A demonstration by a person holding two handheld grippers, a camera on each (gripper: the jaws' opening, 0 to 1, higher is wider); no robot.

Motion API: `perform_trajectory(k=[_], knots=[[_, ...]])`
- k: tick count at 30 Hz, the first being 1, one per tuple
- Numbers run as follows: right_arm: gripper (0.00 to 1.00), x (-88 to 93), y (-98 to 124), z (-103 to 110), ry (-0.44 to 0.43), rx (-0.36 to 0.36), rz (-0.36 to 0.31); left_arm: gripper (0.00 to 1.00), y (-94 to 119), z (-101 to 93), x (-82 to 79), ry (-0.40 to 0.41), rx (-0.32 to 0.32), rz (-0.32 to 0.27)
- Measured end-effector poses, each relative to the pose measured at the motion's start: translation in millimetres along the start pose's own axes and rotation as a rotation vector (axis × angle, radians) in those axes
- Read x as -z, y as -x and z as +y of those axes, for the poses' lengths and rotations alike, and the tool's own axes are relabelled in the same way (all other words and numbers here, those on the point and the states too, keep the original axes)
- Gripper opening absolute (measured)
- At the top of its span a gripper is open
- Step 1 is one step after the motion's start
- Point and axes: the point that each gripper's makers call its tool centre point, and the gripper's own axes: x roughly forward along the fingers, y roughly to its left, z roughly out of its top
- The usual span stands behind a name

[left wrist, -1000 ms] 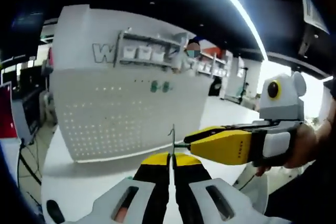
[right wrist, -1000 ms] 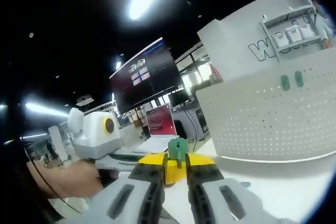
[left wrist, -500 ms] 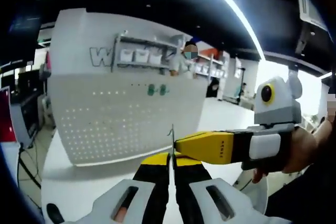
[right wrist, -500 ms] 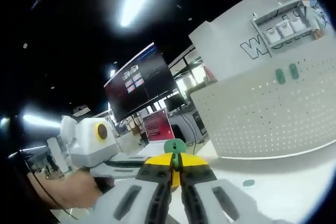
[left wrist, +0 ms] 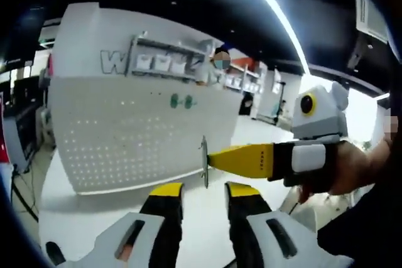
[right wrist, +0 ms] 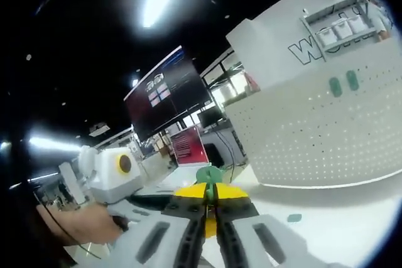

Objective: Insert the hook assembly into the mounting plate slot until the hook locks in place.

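Observation:
The hook assembly (left wrist: pixel 203 162) shows edge-on as a thin grey metal strip in the left gripper view. In the right gripper view its green plastic head (right wrist: pixel 210 174) pokes up above the jaws. My right gripper (left wrist: pixel 211 160) reaches in from the right and is shut on it; its yellow-tipped jaws (right wrist: pixel 211 194) are pressed together. My left gripper (left wrist: pixel 204 191) stands open just below the strip, one jaw on each side, not touching it. The white perforated board (left wrist: pixel 138 136) behind carries two green fittings (left wrist: pixel 181 100), also on the board (right wrist: pixel 314 136) as green fittings (right wrist: pixel 343 83).
The board stands upright on a white table (left wrist: pixel 94 218). A small green piece (right wrist: pixel 294 218) lies on the table near the board's foot. The left gripper's body (right wrist: pixel 116 169) and a hand (right wrist: pixel 88 224) sit at left. A shelf with white bins (left wrist: pixel 163 62) hangs above the board.
My left gripper has opened and let go of the thin strip. The right gripper closed tighter on the hook assembly and now holds it alone.

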Motion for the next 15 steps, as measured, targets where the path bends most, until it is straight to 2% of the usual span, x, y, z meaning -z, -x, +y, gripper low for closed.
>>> perform_trajectory(k=[3, 9, 11, 15], knots=[[0.00, -1.4, -2.5, -9.9, 0.023, 0.009, 0.005, 0.58, -0.1, 0.1, 6.3, 0.031, 0.007, 0.012], [0.00, -12.4, -5.4, -22.1, 0.052, 0.014, -0.010, 0.79, 6.1, 2.2, 8.4, 0.066, 0.002, -0.006], [0.00, -14.1, -6.2, -26.7, 0.070, 0.023, -0.009, 0.82, 7.1, 3.2, 7.8, 0.091, 0.001, -0.016], [0.00, -16.1, -8.1, -35.4, 0.096, 0.040, -0.007, 0.94, 8.0, 9.2, 6.0, 0.103, -0.038, -0.030]])
